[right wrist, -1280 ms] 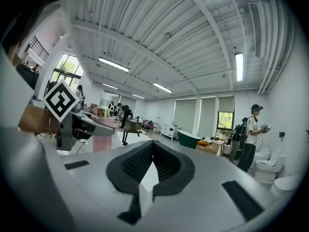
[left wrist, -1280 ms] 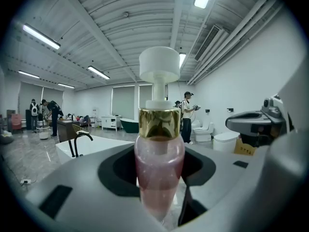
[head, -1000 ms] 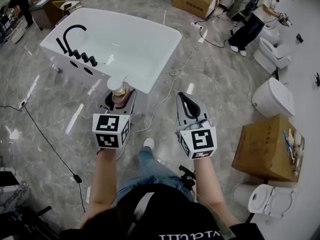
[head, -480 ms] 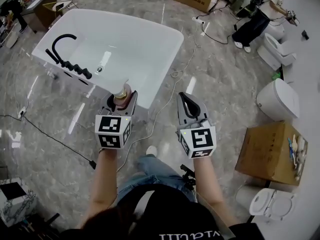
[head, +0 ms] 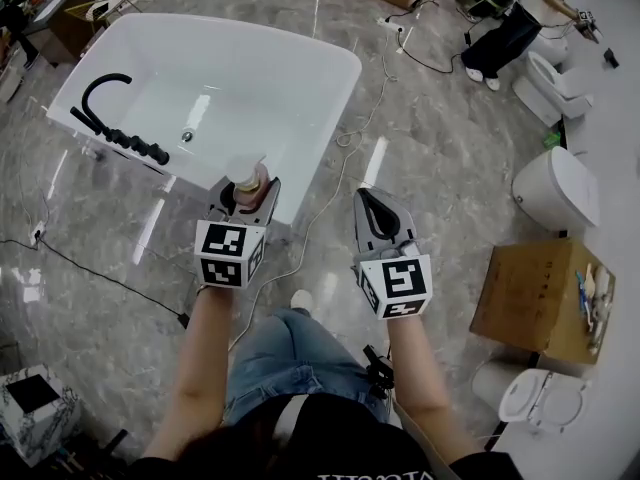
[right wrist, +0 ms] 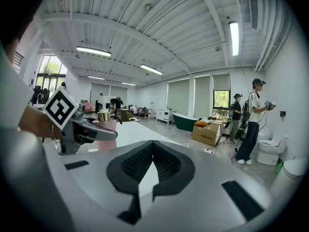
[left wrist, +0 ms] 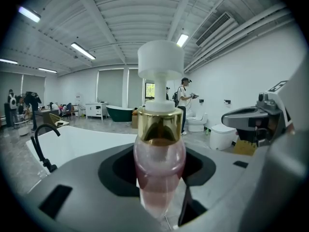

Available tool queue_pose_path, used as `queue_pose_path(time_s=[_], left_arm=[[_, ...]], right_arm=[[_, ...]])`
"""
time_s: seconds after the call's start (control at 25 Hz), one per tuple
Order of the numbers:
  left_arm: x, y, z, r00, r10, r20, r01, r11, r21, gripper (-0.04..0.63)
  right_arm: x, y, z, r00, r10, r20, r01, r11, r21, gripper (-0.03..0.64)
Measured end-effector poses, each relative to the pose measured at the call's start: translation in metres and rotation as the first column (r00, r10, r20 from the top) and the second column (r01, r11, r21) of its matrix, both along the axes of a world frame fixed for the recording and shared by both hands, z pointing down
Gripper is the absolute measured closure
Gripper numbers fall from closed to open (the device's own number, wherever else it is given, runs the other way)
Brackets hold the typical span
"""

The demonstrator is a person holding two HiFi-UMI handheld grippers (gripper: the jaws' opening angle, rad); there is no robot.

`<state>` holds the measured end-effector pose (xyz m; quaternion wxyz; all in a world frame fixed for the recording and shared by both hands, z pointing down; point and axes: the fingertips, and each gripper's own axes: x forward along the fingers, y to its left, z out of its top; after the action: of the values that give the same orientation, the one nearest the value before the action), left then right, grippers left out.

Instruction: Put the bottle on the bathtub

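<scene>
A pink pump bottle [left wrist: 159, 163] with a gold collar and white pump head stands upright between the jaws of my left gripper [head: 246, 194], which is shut on it. In the head view the bottle [head: 248, 180] hangs just in front of the near rim of the white bathtub [head: 330, 98]. A black faucet [head: 100, 93] arches over the tub's left rim. My right gripper [head: 378, 211] is held over the floor to the right of the tub, its jaws shut with nothing between them. The bottle [right wrist: 104, 127] and left gripper also show in the right gripper view.
Cables [head: 345, 143] trail over the marble floor beside the tub. Cardboard boxes [head: 535, 298] and white toilets [head: 555, 193] stand at the right. A person [head: 510, 33] stands at the far right. My own legs and shoe [head: 298, 300] are below the grippers.
The tub has come nearer and lower in the head view. My left gripper with the bottle has moved up to the tub's near rim. The right gripper keeps its place.
</scene>
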<state>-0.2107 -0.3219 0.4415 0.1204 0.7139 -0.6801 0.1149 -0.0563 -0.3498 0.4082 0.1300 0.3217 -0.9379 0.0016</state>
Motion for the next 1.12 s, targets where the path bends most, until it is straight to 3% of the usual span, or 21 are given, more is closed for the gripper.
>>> queue_pose_path(time_s=[0.56,1.12], left_arm=[[0.005,-0.040,0.102,0.989,0.147,-0.022,-0.149,0.984,-0.098,0.382],[0.012,-0.063,0.202,0.953,0.303,-0.014,-0.300,0.936,-0.182,0.382]], right_arm=[[0.012,-0.014,0.075,0.987,0.145,-0.068,-0.151,0.983,-0.106,0.601],[0.017,-0.009,0.129,0.965,0.228,-0.127,-0.245,0.959,-0.142,0.601]])
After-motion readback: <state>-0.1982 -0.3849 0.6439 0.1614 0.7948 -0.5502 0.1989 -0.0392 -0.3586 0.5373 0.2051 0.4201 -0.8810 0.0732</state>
